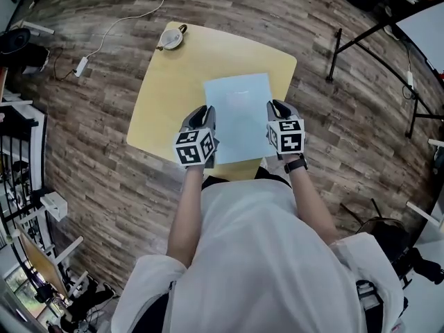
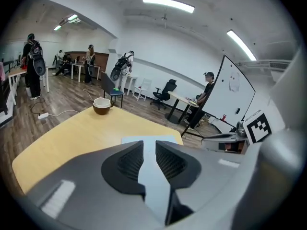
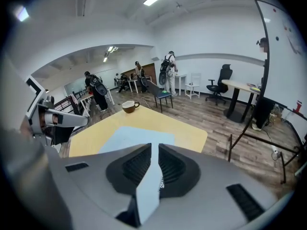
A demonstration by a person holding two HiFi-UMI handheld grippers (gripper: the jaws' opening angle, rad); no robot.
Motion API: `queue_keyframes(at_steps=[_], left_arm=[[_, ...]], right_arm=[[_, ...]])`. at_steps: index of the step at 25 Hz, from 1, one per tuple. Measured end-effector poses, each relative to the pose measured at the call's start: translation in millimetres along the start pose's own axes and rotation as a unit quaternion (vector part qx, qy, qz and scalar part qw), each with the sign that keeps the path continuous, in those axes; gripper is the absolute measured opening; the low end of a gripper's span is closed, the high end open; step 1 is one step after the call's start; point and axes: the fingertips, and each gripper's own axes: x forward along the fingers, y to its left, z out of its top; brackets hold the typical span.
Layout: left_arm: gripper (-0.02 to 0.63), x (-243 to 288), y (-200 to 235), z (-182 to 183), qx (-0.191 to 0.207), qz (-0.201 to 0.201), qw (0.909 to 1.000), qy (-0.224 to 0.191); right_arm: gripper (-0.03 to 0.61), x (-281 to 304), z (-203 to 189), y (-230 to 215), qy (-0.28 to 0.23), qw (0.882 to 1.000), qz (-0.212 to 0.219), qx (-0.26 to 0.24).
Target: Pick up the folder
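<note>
A light blue folder (image 1: 239,113) lies flat on the yellow table (image 1: 166,96), towards its near edge. My left gripper (image 1: 206,111) is at the folder's left edge and my right gripper (image 1: 276,106) at its right edge, both pointing away from me and downward. In the left gripper view the left gripper (image 2: 149,147) shows a clear gap, with the folder (image 2: 144,140) running through it and the pads off it. The right gripper view has the right gripper (image 3: 154,150) shut on a thin strip of the folder (image 3: 129,135).
A brown and white cup (image 1: 171,38) stands at the table's far left corner. On the wooden floor to the left lies a white cable with an adapter (image 1: 81,66). A whiteboard stand (image 1: 368,40) is to the right. Several people stand far off.
</note>
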Motion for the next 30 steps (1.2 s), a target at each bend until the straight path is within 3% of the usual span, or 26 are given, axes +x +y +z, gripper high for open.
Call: queue_keyframes(at_steps=[4,6,12,19,23,30], left_arm=[[0.103,10.6,10.3,-15.9,-0.029,-0.001,0.9993,0.024],[0.126,16.4,14.7,-22.9,-0.039,-0.001,0.9986,0.035],[0.204,29.8,24.0,-50.4,-0.079,-0.011,0.994,0.075],[0.293,45.1,27.5,-77.8,-0.142,-0.022,0.9847,0.099],[0.321,52.9,26.2,-86.6,-0.151,-0.033,0.982,0.108],[0.324,59.3,30.3,-109.3,-0.198,-0.024,0.971,0.132]], right_arm=[[0.033,12.0,-13.2,-10.3,0.021,1.0,0.005,0.02],[0.134,18.9,-21.2,-14.8,0.038,0.999,0.006,0.026],[0.232,36.7,-40.2,-15.0,0.068,0.995,0.038,0.067],[0.287,55.1,-72.6,-13.0,0.104,0.98,0.076,0.151],[0.299,66.2,-88.1,-4.1,0.118,0.976,0.095,0.157],[0.299,72.9,-98.9,-4.7,0.127,0.976,0.09,0.15]])
